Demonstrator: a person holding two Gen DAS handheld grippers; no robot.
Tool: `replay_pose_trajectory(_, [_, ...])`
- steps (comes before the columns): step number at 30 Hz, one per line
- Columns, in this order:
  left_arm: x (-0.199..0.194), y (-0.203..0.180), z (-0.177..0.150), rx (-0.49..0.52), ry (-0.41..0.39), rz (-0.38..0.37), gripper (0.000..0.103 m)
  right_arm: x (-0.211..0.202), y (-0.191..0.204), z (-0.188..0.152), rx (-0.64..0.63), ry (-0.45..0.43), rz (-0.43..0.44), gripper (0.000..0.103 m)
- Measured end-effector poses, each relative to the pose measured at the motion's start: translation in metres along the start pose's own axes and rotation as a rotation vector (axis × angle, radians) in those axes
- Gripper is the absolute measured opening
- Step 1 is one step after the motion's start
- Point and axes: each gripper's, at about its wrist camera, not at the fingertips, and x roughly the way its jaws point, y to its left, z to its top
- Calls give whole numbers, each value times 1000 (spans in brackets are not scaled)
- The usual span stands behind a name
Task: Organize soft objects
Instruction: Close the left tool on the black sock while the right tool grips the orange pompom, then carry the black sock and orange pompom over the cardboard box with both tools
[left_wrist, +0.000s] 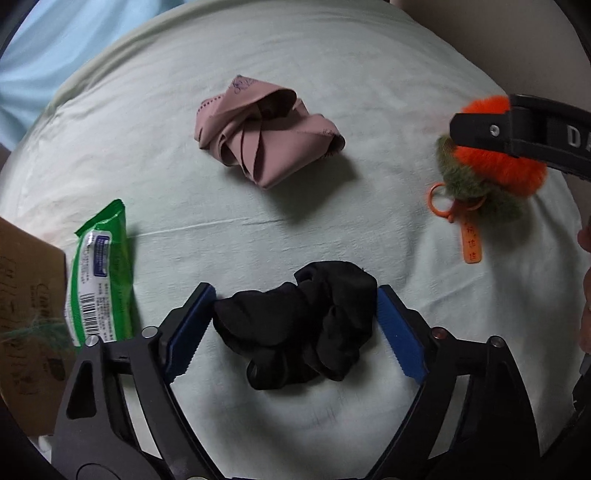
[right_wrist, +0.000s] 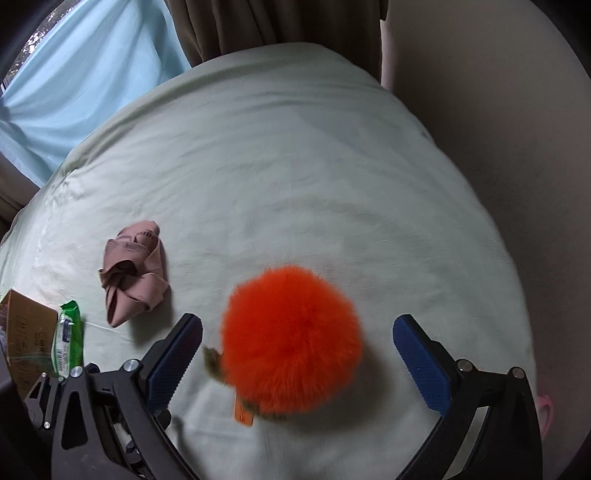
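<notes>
My left gripper (left_wrist: 295, 321) was held low over the bedding, its jaws spread. The blue pads (left_wrist: 192, 325) stood on either side of the black scrunchie (left_wrist: 303, 325), each at or just beside its edge, without squeezing it. My right gripper (right_wrist: 297, 354) was also spread wide, its pads (right_wrist: 421, 365) standing clear on both sides of the orange pom-pom keychain (right_wrist: 291, 339). In the left wrist view, one right finger (left_wrist: 517, 129) crossed in front of that keychain.

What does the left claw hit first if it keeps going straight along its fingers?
The black scrunchie, already lying between the open left claw fingers. Beyond it, probably the folded pink cloth; depth is unclear.
</notes>
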Motion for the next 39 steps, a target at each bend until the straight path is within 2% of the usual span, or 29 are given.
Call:
replay_pose_trajectory(2, [0,0,-2,-3,-21,-6,85,6,2,-1,-6,-4,7,93])
replay_pose_trajectory(4, [1,1,-3,-1,-27,-11,83,10,4,-2,-17,-7,7,78])
replay_pose_trajectory(7, [-3,0,-4,14,-30,-30,70,11,4,-4,-24,-20,4,63])
replay_pose_trajectory(9, [-4,-4,-3,34,-31,-39,56,12,5,-6,-24,-23,3,55])
replay_pose_trajectory(12, [-6,-11,-1,63,-30,-48,42,12,5,-9,-21,-23,1,45])
replay_pose_trajectory(15, [-7,-16,0,74,-26,-55,33,12,6,-14,-27,-19,-2,38])
replay_pose_trajectory(20, [-11,-18,2,72,-17,-37,23,9,7,-15,-27,-25,3,36])
replay_pose_trajectory(28, [-37,-11,3,54,-45,-27,22,-4,8,-10,-28,-49,10,36])
replay_pose_trajectory(34, [-76,1,15,19,-75,-37,22,-37,14,-5,-26,-70,15,36])
replay_pose_trajectory(39, [-128,13,25,-25,-118,-48,22,-79,28,11,-23,-98,19,36])
